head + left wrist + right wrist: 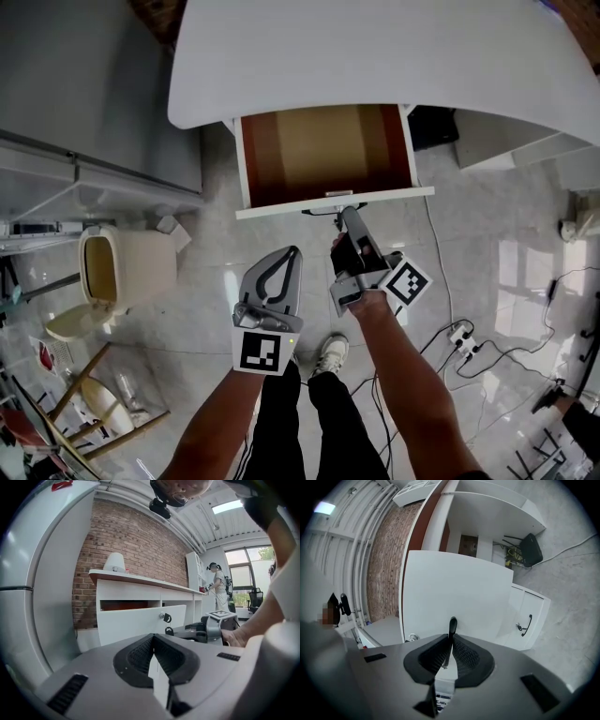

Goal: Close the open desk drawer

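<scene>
The white desk (375, 56) has its drawer (323, 150) pulled out, showing a bare brown inside. My right gripper (345, 212) reaches to the drawer's white front panel (281, 208), jaws shut on the small black handle (452, 625) at its middle. In the right gripper view the front panel (454, 597) fills the picture, with a round lock (412, 637) to the left. My left gripper (291, 253) hangs back from the drawer, to the left of the right one, shut with nothing between its fingers. From the left gripper view the drawer front (136, 620) shows a key (165, 617).
A cream waste bin (112, 267) stands left of the drawer, beside a grey cabinet (84, 94). A power strip with cables (459, 337) lies on the tiled floor at right. A lower cabinet door with a black handle (527, 623) sits beside the drawer. A person (218, 590) stands far off.
</scene>
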Demonstrator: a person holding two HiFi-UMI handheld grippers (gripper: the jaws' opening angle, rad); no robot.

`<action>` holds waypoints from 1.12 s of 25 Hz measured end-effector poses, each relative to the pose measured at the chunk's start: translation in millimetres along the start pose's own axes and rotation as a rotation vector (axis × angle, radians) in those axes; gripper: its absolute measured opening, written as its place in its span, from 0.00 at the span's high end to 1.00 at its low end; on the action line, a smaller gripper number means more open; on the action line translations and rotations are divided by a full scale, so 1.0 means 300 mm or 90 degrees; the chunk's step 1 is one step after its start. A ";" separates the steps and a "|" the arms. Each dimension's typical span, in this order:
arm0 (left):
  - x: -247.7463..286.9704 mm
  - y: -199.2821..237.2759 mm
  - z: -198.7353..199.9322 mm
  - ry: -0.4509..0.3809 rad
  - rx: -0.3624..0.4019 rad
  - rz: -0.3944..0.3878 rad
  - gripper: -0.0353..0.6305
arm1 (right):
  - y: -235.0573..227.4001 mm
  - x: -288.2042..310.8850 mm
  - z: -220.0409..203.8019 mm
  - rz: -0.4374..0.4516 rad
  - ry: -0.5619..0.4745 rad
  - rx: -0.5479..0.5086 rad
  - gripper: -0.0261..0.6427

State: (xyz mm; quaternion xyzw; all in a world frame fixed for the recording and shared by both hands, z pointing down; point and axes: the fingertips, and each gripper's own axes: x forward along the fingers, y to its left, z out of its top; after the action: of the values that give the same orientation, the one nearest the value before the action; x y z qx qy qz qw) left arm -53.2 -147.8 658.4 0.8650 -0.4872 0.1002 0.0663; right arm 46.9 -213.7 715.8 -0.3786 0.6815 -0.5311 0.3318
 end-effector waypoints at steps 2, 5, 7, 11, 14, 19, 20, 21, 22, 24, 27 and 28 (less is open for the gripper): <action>0.006 -0.002 0.004 0.002 -0.002 -0.001 0.94 | 0.020 0.010 0.012 0.006 -0.002 0.000 0.89; 0.015 0.003 0.008 0.004 -0.001 0.002 0.94 | 0.047 0.028 0.027 0.006 -0.016 0.012 0.89; 0.020 0.014 0.012 0.005 -0.002 0.007 0.94 | 0.050 0.037 0.030 -0.005 -0.026 0.025 0.89; 0.032 0.035 0.033 0.001 -0.003 0.012 0.94 | 0.051 0.038 0.031 -0.014 -0.030 0.024 0.89; 0.047 0.048 0.040 0.001 -0.002 0.015 0.94 | 0.051 0.043 0.031 -0.016 -0.034 0.027 0.89; 0.079 0.066 0.060 -0.006 -0.016 0.014 0.94 | 0.049 0.054 0.046 -0.030 -0.050 0.025 0.89; 0.086 0.073 0.065 -0.008 -0.018 0.015 0.94 | 0.047 0.059 0.050 -0.033 -0.053 0.027 0.89; 0.093 0.080 0.070 -0.010 -0.017 0.016 0.94 | 0.045 0.065 0.053 -0.033 -0.055 0.028 0.89; 0.100 0.084 0.074 -0.011 -0.015 0.015 0.94 | 0.045 0.071 0.056 -0.032 -0.056 0.027 0.89; 0.108 0.092 0.080 -0.011 -0.009 0.013 0.94 | 0.045 0.080 0.061 -0.030 -0.058 0.023 0.89; 0.122 0.107 0.083 -0.010 -0.001 0.013 0.94 | 0.038 0.099 0.070 -0.037 -0.064 0.024 0.89; 0.128 0.113 0.084 -0.011 0.002 0.012 0.94 | 0.034 0.110 0.074 -0.040 -0.065 0.024 0.89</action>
State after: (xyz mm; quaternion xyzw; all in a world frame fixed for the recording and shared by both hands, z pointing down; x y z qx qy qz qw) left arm -60.0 -202.4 643.7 0.8611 -0.4960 0.0943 0.0603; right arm 48.0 -251.3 699.3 -0.4202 0.6415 -0.5338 0.3565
